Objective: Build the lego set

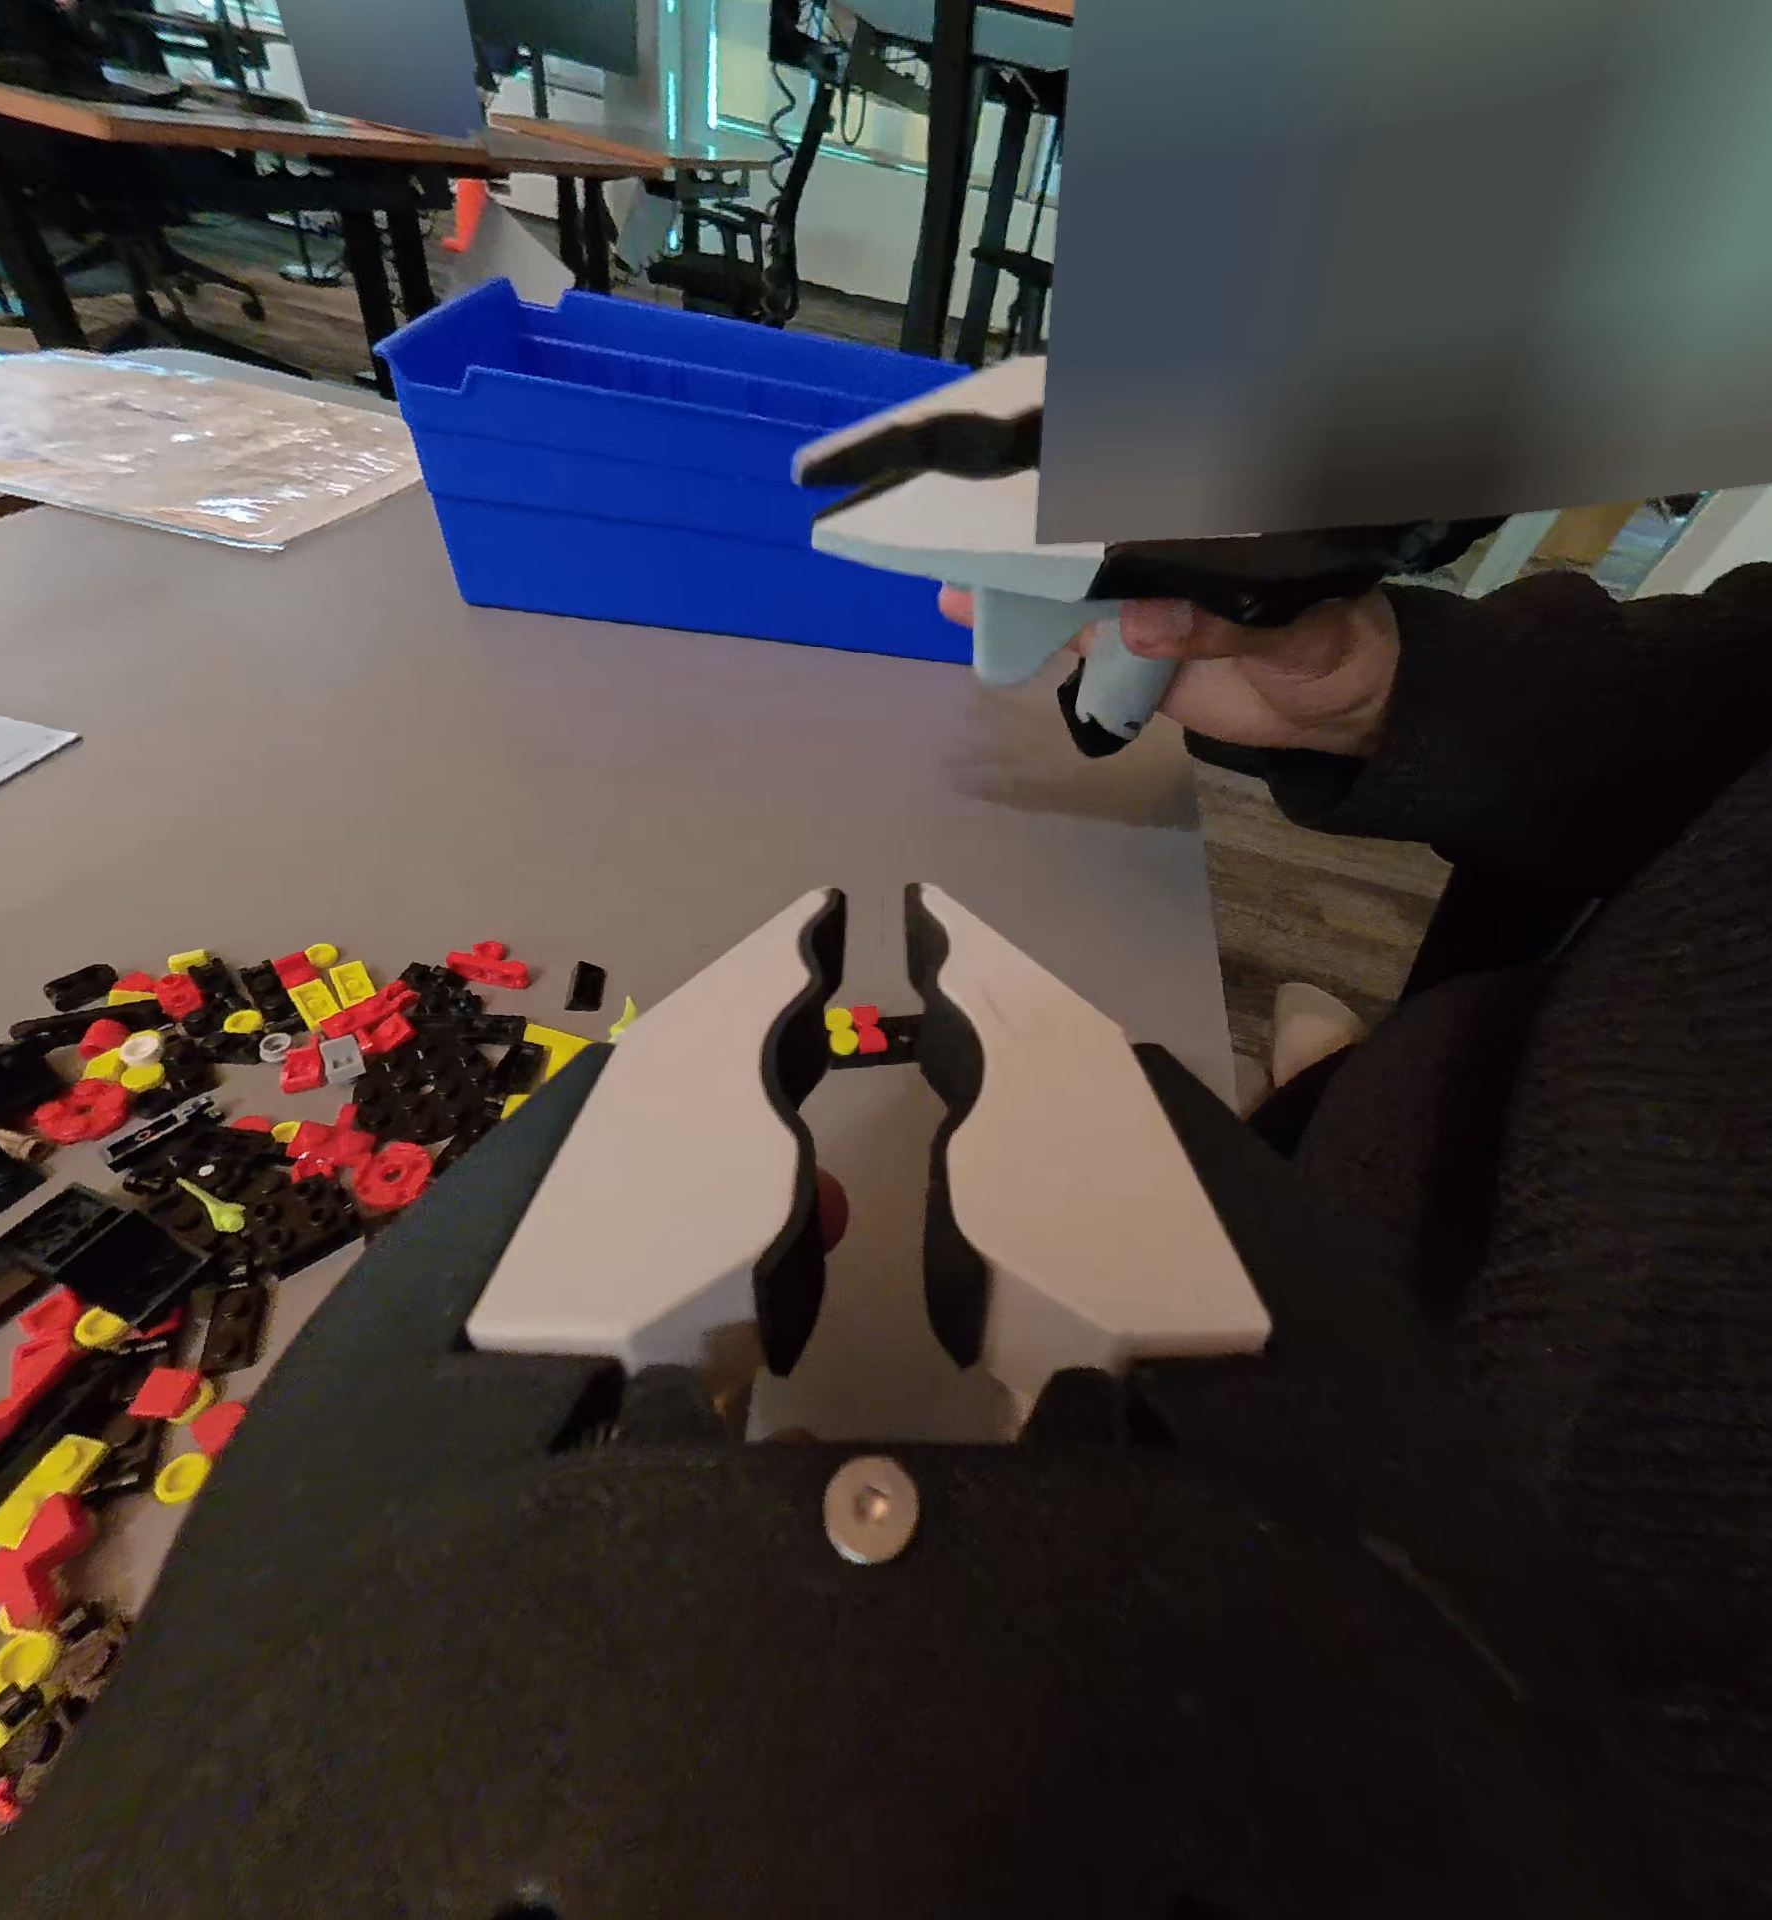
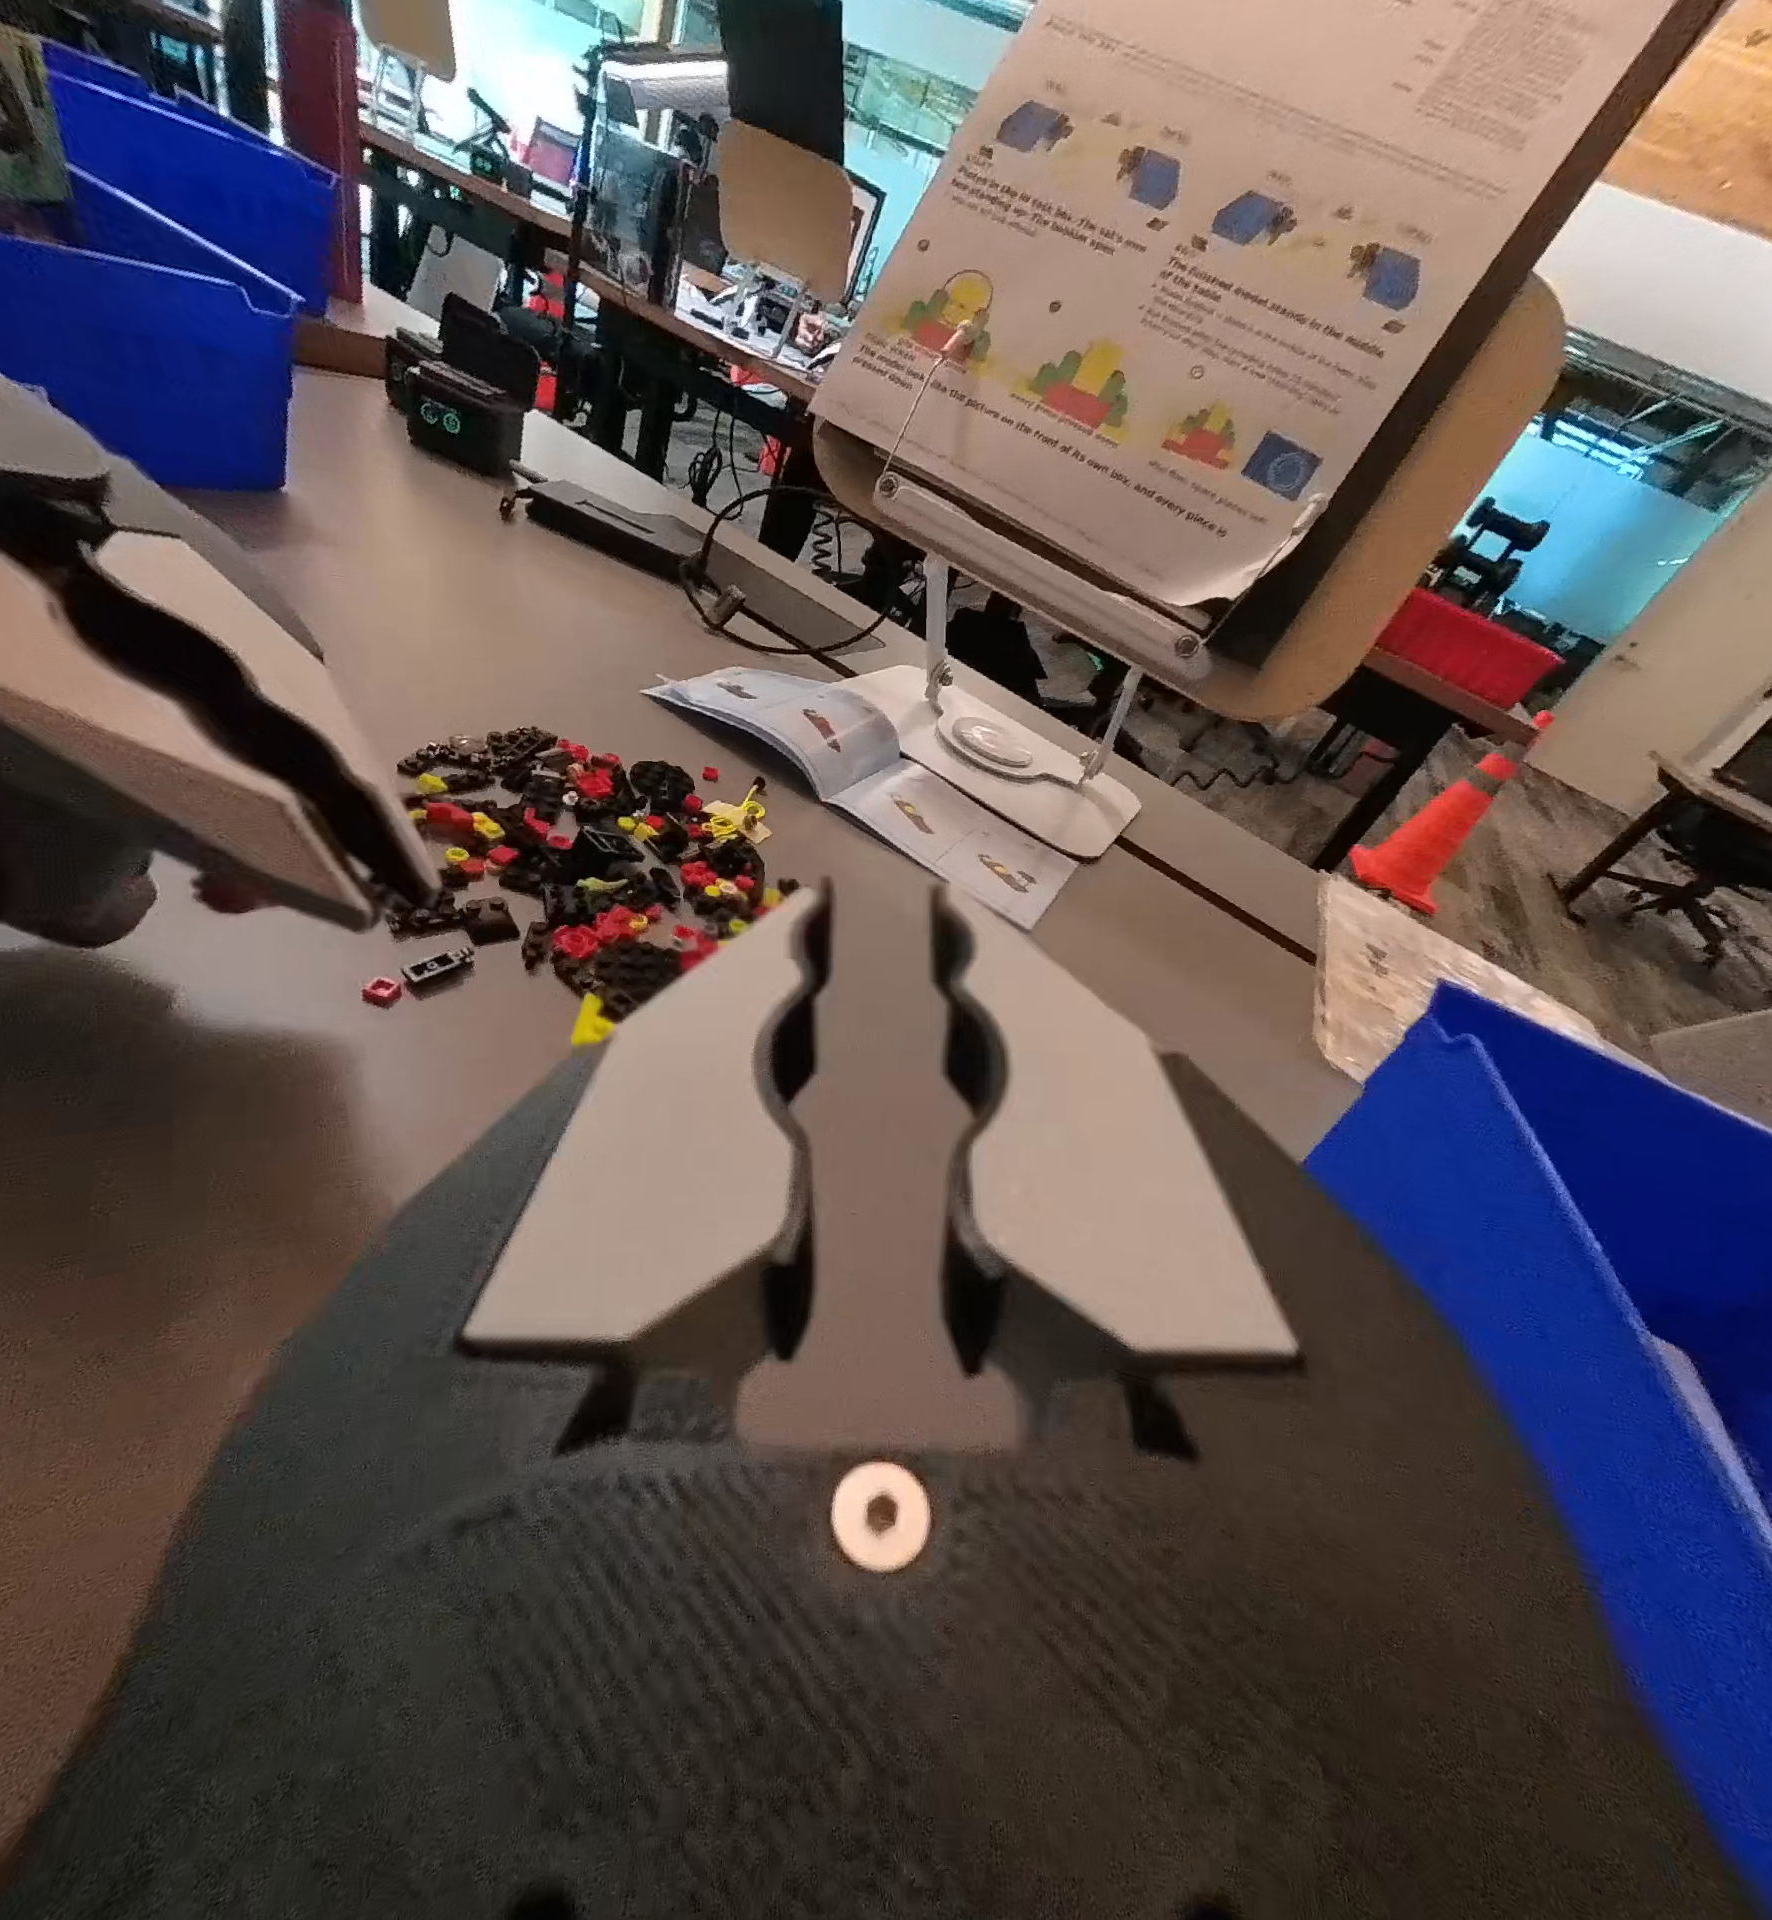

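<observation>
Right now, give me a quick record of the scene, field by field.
left claw: shut on small black, red and yellow piece
right claw: open, empty
loose pieces: black, red, yellow pile on table
booklet: open, beyond the pile
blue bin: on table, far side

Your left wrist view sits low and close over the grey table (image 1: 446, 748), facing its right edge and a blue bin (image 1: 653, 488). Your right wrist view looks from the right, higher, across the table toward the instruction stand (image 2: 1173, 312). Both views share the brick pile (image 1: 186, 1122) (image 2: 591, 842).
</observation>
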